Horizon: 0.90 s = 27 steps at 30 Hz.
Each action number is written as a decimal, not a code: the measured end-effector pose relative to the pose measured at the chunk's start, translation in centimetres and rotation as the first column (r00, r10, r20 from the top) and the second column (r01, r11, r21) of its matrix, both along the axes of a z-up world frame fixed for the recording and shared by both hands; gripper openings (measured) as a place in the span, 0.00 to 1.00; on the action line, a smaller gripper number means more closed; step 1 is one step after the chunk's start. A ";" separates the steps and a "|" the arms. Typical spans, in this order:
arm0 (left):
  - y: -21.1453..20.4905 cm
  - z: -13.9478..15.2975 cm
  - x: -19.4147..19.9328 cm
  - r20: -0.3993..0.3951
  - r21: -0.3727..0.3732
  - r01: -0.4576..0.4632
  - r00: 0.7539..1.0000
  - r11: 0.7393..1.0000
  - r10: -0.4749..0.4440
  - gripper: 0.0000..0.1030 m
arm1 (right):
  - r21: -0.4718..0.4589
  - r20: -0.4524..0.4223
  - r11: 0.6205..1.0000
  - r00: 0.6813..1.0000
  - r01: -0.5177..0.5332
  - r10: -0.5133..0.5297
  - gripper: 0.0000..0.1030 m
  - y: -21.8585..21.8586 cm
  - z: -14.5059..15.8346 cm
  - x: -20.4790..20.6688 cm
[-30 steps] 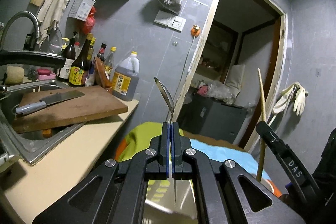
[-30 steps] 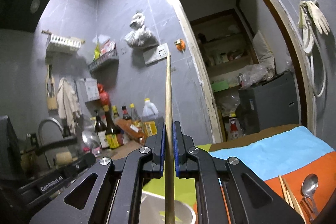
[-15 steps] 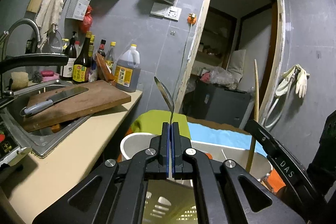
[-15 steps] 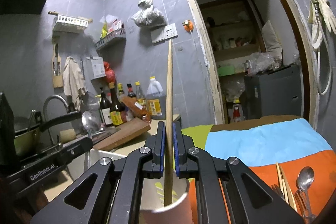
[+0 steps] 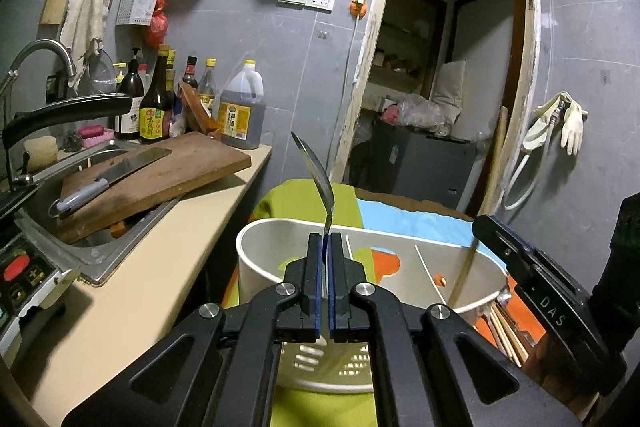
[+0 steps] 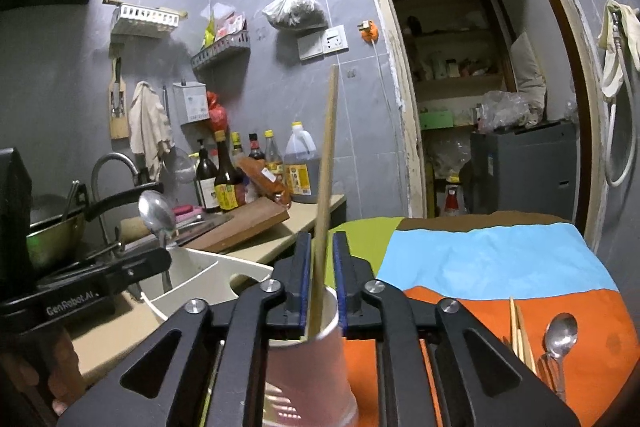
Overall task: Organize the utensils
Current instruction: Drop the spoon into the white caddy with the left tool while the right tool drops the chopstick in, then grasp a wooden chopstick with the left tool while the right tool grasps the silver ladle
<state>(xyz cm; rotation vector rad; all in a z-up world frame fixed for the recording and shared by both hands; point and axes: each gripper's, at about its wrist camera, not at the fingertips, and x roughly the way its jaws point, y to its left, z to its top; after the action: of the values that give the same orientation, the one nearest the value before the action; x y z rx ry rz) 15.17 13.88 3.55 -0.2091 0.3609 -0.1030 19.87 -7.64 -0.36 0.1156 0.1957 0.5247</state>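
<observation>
My left gripper [image 5: 325, 237] is shut on the handle of a metal spoon [image 5: 316, 167], bowl up, held over the left end of a white divided utensil holder [image 5: 256, 259]. The right gripper [image 6: 322, 239] hovers over the holder's right end [image 6: 320, 343] and its jaws are opening. A wooden chopstick [image 6: 328, 147] stands between them, its lower end inside the holder, leaning left near the left pad, with a gap on its right side. In the right wrist view the spoon [image 6: 156, 213] and the holder's white partitions [image 6: 192, 283] appear at the left.
Loose chopsticks [image 6: 520, 335] and another spoon [image 6: 560, 335] lie on the orange part of the cloth [image 6: 480, 267]. To the left, a counter carries a cutting board with a cleaver [image 5: 160, 171], a sink [image 5: 80, 247] and bottles [image 5: 240, 115]. A doorway opens behind.
The right jaws have parted from the chopstick, which now leans left. Both views have tipped downward, bringing the holder up into sight. The left gripper still holds the spoon.
</observation>
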 end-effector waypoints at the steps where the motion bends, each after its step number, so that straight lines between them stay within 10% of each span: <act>1: -0.1 0.1 -0.2 0.000 0.002 0.000 1.000 1.000 0.000 0.01 | 0.002 0.000 1.000 1.000 0.001 -0.001 0.21 0.0 0.0 -0.1; 21: -5.0 2.7 -3.6 0.148 -0.047 0.052 0.988 0.998 -0.045 0.78 | 0.002 0.138 0.989 0.980 0.145 -0.144 0.94 -8.5 3.2 -5.2; 27: -8.8 3.1 -3.6 0.165 -0.017 0.115 0.980 0.993 -0.110 0.89 | 0.008 0.132 0.975 0.966 0.223 -0.222 1.00 -12.7 3.3 -5.6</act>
<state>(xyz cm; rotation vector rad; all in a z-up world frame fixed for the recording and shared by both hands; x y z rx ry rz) 11.60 5.12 6.69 -0.2053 0.2077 -0.2353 14.31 -20.36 2.92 0.0941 0.0536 0.3062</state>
